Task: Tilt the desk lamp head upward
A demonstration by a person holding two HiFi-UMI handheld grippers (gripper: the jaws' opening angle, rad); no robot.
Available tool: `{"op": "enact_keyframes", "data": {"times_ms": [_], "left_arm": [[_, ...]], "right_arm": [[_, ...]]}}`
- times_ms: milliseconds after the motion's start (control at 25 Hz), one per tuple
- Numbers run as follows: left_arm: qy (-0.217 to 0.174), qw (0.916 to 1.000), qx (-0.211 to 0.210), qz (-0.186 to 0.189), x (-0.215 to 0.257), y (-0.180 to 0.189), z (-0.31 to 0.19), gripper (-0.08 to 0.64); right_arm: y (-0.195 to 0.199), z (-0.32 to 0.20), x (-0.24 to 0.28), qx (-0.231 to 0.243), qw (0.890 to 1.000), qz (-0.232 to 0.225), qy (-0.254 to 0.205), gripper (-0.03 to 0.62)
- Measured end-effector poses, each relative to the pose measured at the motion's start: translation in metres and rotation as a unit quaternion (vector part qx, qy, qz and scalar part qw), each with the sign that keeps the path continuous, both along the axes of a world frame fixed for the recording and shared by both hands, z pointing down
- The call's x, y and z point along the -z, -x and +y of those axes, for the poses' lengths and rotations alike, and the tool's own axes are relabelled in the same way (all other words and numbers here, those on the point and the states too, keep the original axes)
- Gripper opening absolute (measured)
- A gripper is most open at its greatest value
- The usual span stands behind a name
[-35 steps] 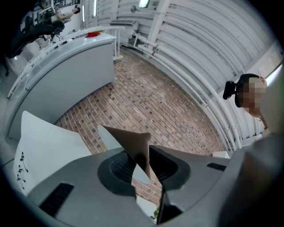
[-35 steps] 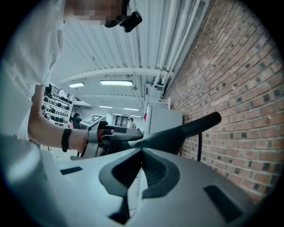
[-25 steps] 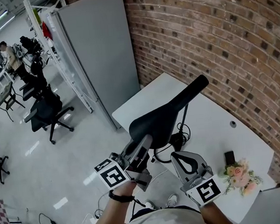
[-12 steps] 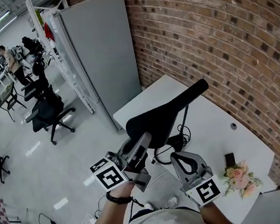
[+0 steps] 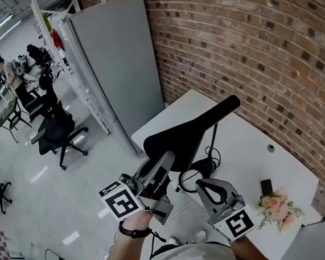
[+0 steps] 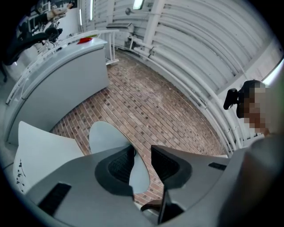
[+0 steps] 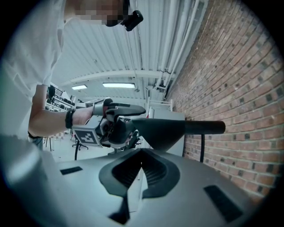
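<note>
The black desk lamp stands on the white table, its long head sloping up towards the brick wall. My left gripper is at the head's wide lower end. In the left gripper view the jaws of that gripper are opening, and the head's pale underside runs between them without being pressed. My right gripper hovers near the lamp's base, shut and empty. The right gripper view shows that gripper pointing at the lamp head from below.
A brick wall backs the table. A dark phone and a small bunch of flowers lie at the table's right end, with a black cable coiled by the lamp's base. A grey partition and office chair stand left.
My left gripper has drifted a little left and lower at the lamp head's wide end. The right gripper has barely moved. The lamp head keeps about the same slope.
</note>
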State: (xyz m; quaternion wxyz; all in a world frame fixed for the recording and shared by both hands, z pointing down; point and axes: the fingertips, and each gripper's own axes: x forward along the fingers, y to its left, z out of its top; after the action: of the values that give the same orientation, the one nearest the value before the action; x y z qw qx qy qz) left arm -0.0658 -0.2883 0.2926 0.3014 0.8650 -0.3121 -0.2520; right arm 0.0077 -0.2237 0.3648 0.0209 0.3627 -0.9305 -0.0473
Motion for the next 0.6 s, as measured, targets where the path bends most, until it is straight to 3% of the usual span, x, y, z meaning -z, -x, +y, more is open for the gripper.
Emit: {"op": "enact_keyframes", "data": {"times_ms": [120,320,600], "left_arm": [[0.010,0.9998,-0.007,0.015,0.006,-0.001,0.000,0.109],[0.011,0.9998,-0.015,0.003,0.014,-0.002,0.001,0.112],[0.024,0.9992,-0.027,0.014,0.020,-0.004,0.002,0.112]], "right_arm": [[0.002,0.003,0.001,0.006,1.000,-0.001,-0.003,0.014],[0.004,0.007,0.000,0.014,1.000,-0.002,-0.002,0.014],[0.007,0.009,0.001,0.027,1.000,-0.009,-0.010,0.014]]}}
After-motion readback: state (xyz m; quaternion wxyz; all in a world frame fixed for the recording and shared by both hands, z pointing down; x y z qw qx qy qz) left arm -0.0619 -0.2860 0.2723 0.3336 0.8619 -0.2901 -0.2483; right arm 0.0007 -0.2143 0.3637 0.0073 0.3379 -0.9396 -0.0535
